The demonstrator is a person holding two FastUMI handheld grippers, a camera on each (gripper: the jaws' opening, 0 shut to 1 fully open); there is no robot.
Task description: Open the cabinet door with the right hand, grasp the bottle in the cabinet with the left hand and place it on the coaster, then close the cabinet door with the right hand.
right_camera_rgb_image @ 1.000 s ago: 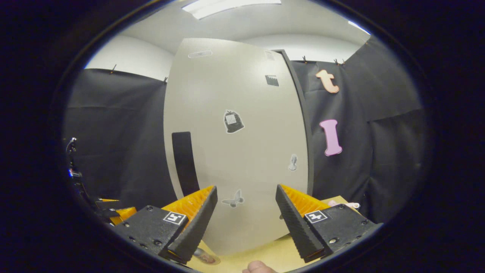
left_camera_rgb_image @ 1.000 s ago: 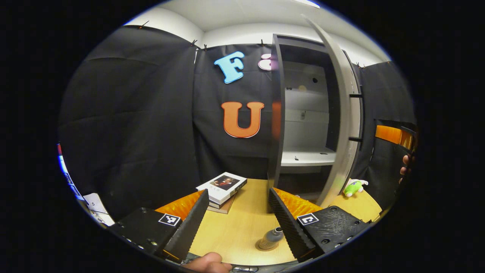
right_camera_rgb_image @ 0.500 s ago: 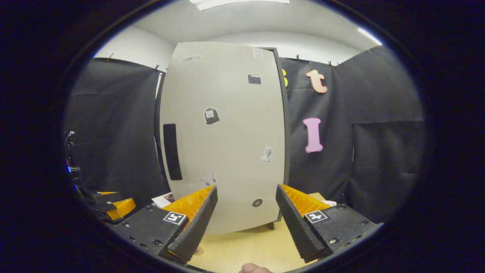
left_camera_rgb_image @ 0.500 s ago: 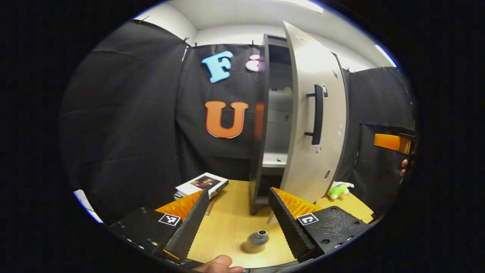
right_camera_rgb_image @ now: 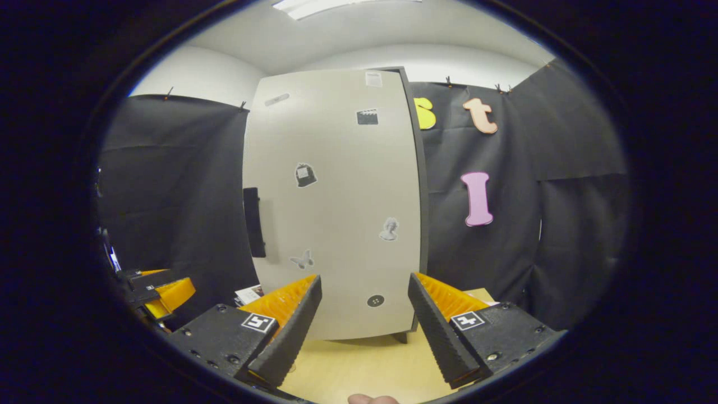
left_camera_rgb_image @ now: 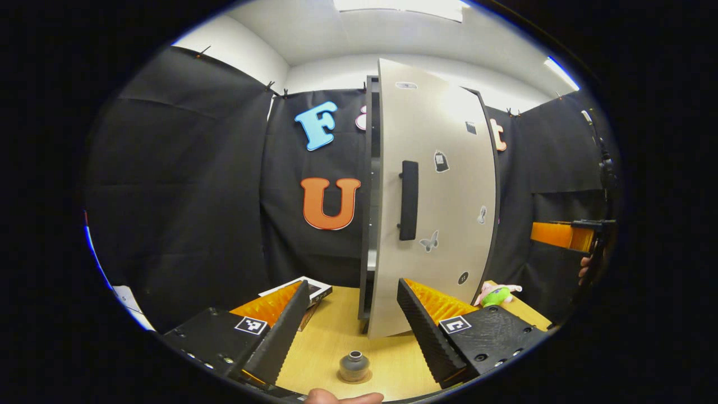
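Door: the tall pale grey cabinet door with small stickers (left_camera_rgb_image: 437, 196) stands just ajar; a dark slit shows along its left edge in the left gripper view, beside the black bar handle (left_camera_rgb_image: 409, 200).
Bottle: the small grey metal bottle (left_camera_rgb_image: 354, 365) stands upright on a round coaster (left_camera_rgb_image: 355, 377) on the light wooden worktop (left_camera_rgb_image: 331, 336), near the camera and in front of the cabinet.
Left gripper (left_camera_rgb_image: 353, 322): jaws released, empty, hovering above the bottle.
Right gripper (right_camera_rgb_image: 364, 322): jaws released, empty, facing the door front, not touching it.
Risk: I judge the door may stop short of latching if no last push comes; a hard push could rock the cabinet and topple the bottle.
View difference: the left gripper view gives the slit, bottle, stacked books (left_camera_rgb_image: 311, 292) and a green plush toy (left_camera_rgb_image: 496, 294); the right gripper view faces the door squarely, hinge side at right.
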